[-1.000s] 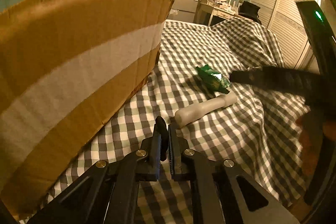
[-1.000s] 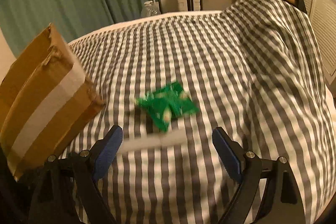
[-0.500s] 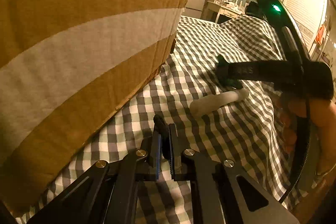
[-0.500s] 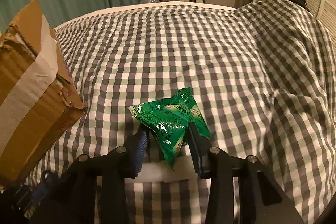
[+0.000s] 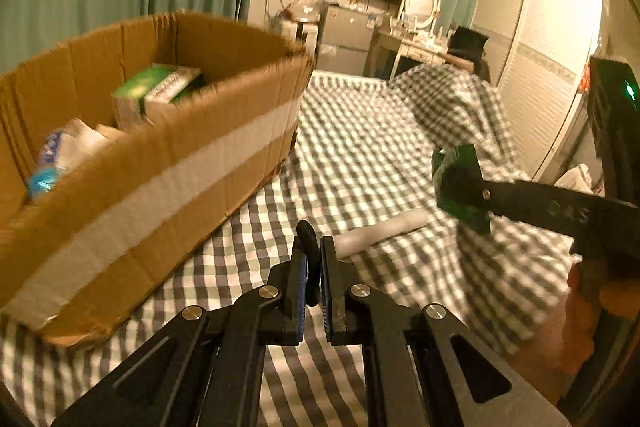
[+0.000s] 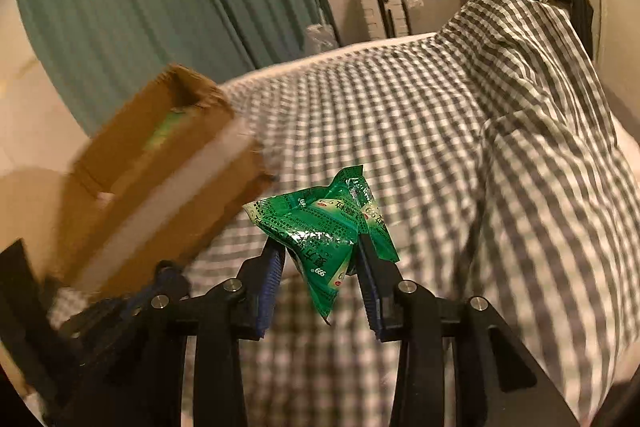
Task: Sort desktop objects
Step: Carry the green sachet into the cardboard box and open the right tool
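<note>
Currently the right gripper [image 6: 320, 259] has its jaws clamped on a green foil packet [image 6: 320, 227], lifted clear of the checked bed cover [image 6: 440, 131]. The packet's long axis runs roughly across the jaws, with one corner hanging down below the pads. Seen from the left wrist view, the same packet [image 5: 460, 187] sits pinched at the tip of the right gripper, off to the right and above the bed.

Key relation: the cardboard box [image 6: 160, 167] lies to the left of the packet and slightly ahead, open top up. The right gripper is the one carrying, so the likely move is leftward over the near box wall [image 5: 168, 187], then a release. The wall has to be cleared before dropping.

The left gripper [image 5: 314, 267] is pinched shut on a small dark thing; what it is cannot be made out. It sits just beside the box.

A white tube-shaped thing [image 5: 380, 235] lies on the bed between the two grippers, its long axis slanting up to the right, not yet sorted.

Hard to read: the box is motion-blurred in the right view. Its contents, a green carton [image 5: 156, 87] and a blue-white pack [image 5: 56, 159], are partly hidden by the wall.
</note>
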